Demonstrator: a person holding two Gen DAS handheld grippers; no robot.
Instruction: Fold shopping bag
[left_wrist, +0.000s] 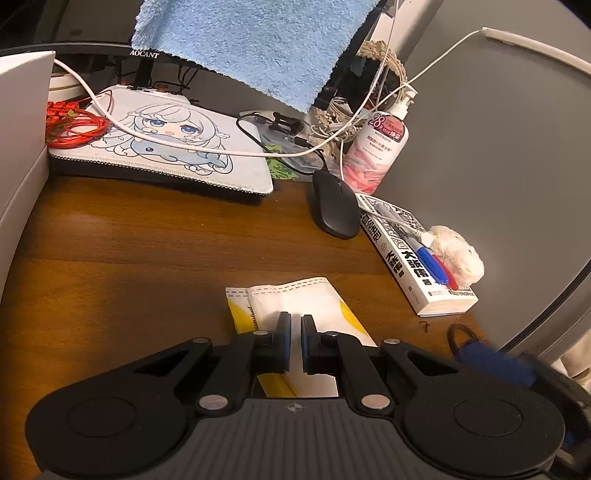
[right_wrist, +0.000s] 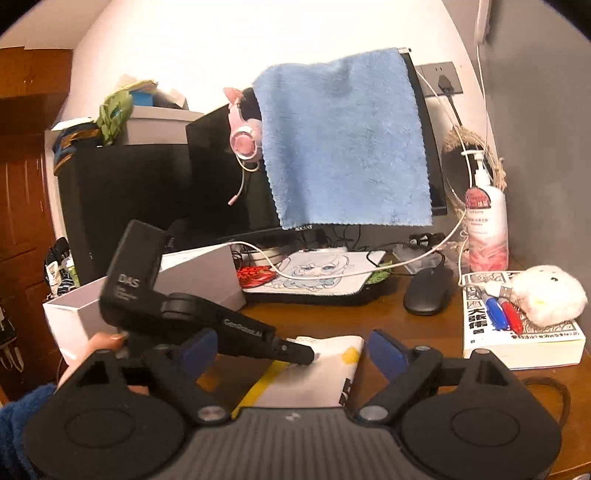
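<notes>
Close under the camera, the right gripper (right_wrist: 293, 347) hovers with jaws spread wide over the desk (right_wrist: 413, 332). Bare wood lies open to the left; a book (right_wrist: 524, 343) crowds the right edge. Centre-near, the shopping bag (right_wrist: 332, 365) rests folded flat, white with yellow patches, its stitched hem far. The left gripper (right_wrist: 308, 356) presses on it, jaws nearly together, a thin gap between.

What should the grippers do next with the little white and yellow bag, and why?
Probably bring the open right gripper down to pinch the near edge of the shopping bag and fold it over again. The left gripper, nearly closed, presses its tips on the bag's far part, pinning it to the wooden desk. The bag already looks partly folded, and the right gripper holds nothing.
</notes>
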